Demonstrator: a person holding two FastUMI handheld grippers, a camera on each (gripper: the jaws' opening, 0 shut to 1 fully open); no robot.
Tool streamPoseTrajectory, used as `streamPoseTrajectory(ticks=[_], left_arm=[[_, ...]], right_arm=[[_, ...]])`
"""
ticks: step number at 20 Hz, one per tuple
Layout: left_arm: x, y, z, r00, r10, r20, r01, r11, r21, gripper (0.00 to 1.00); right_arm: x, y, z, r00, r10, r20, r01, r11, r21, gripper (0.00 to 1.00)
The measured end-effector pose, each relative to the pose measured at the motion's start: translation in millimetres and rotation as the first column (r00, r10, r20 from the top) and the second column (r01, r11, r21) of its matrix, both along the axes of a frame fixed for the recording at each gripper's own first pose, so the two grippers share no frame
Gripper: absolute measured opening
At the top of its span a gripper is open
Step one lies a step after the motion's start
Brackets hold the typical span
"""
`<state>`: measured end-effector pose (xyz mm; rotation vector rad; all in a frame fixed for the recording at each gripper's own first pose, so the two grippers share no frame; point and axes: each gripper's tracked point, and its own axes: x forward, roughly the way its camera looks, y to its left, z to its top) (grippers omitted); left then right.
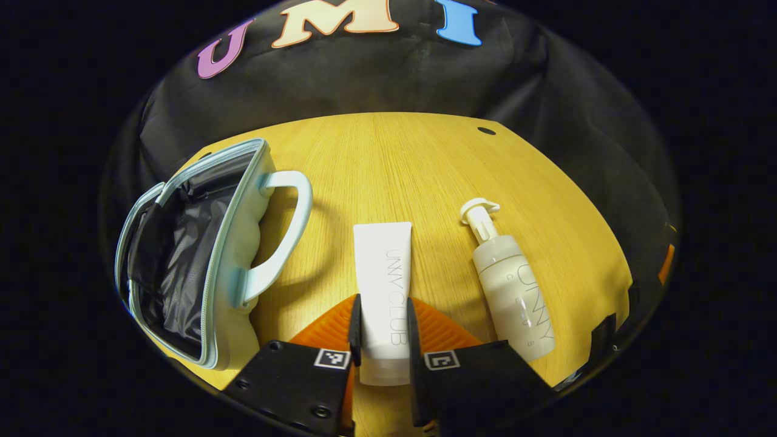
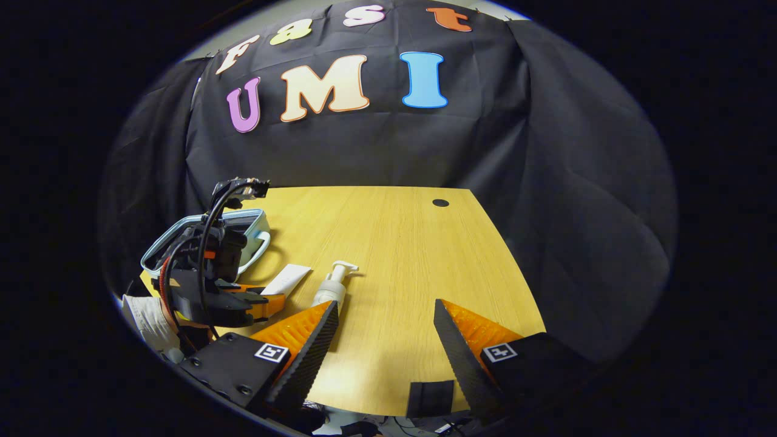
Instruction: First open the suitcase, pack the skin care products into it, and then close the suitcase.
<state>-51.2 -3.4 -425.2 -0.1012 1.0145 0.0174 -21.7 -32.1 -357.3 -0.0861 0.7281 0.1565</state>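
Left tongs (image 1: 383,331) clamped on white tube (image 1: 383,285) at bottom centre; right tongs (image 2: 386,340) apart over worktop (image 2: 388,243); suitcase (image 1: 200,255) open at left.

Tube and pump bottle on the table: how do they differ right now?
The white tube is flat and opaque, with no dispenser; the pump bottle is round, translucent and topped by a pump head. The tube sits between the fingers of the left hand-held gripper, which press its sides; the pump bottle lies untouched to its right. Both lie flat on the wooden table, outside the open suitcase.
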Motion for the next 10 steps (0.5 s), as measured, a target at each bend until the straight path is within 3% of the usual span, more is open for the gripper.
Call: streamPoseTrajectory(ticks=[4,10], left_arm=[[4,3,11,1.0,-0.005,0.01,0.005,1.0,-0.024,0.15],[12,13,55,0.996,-0.006,0.09,0.009,0.999,-0.038,0.14]], right_arm=[[6,26,-13,0.999,0.042,-0.01,-0.042,0.999,0.005,1.0],[12,78,-70,0.989,0.092,-0.119,-0.088,0.995,0.039,1.0]])
